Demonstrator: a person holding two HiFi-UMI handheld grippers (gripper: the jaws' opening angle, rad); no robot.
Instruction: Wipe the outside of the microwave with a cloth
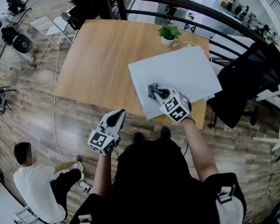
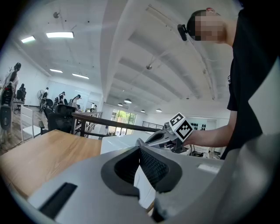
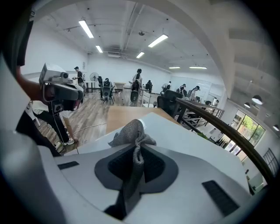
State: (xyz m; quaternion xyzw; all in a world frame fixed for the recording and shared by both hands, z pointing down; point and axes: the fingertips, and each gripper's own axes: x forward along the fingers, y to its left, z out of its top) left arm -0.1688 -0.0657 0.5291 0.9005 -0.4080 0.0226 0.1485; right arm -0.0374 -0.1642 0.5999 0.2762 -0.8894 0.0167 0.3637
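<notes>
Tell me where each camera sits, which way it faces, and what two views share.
Head view: on the person's head, looking steeply down at the wooden table, the white microwave, both forearms, the left gripper and the right gripper.
Left gripper view: rides the left gripper, looks along its shut, empty jaws toward the microwave; the person's right forearm and torso show.
Right gripper view: rides the right gripper, looks over the microwave's top, jaws clamping a grey cloth.
Shared: head and left gripper views both show the right gripper.
</notes>
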